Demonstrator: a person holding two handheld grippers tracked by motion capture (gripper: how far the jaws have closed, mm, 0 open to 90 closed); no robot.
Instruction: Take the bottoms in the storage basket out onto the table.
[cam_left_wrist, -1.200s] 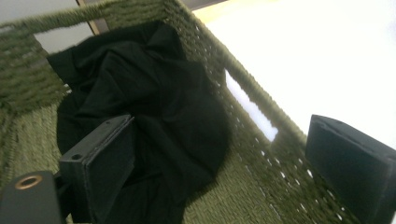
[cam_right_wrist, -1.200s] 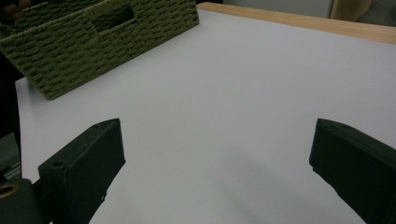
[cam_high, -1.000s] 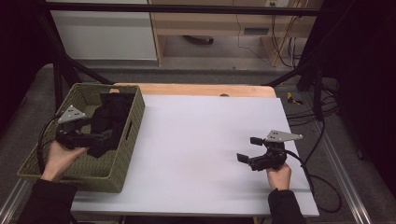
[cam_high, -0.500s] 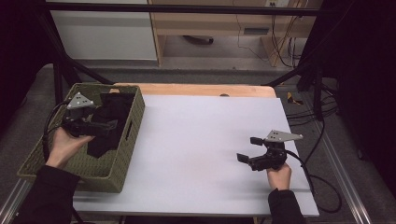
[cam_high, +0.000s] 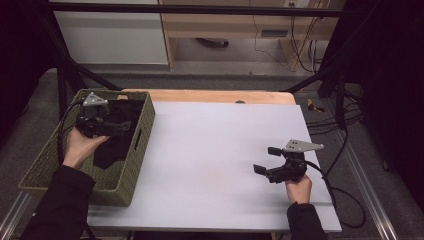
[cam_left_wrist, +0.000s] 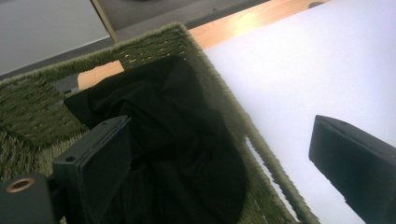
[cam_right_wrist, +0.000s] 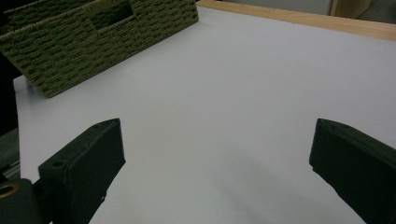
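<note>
**Left gripper hanging over the cloth in the basket**

White tabletop (cam_high: 210, 165) is lying bare across the middle, with a woven green basket (cam_high: 131, 172) sitting at its left edge and a wooden strip running along the far side. A black cloth (cam_left_wrist: 187, 154) is lying bunched inside the basket, toward its far end. The left gripper (cam_high: 117, 129) is hovering above that cloth with its jaws spread wide and nothing between them, probably lining up to pick the cloth out. The right gripper (cam_high: 265, 160) is resting low near the table's right front, jaws likewise parted and empty, seemingly waiting.

The left gripper view is revealing the cloth's folds and the basket rim passing between its jaws; the right gripper view is showing a handle slot (cam_right_wrist: 114, 10) in the basket's side.
</note>
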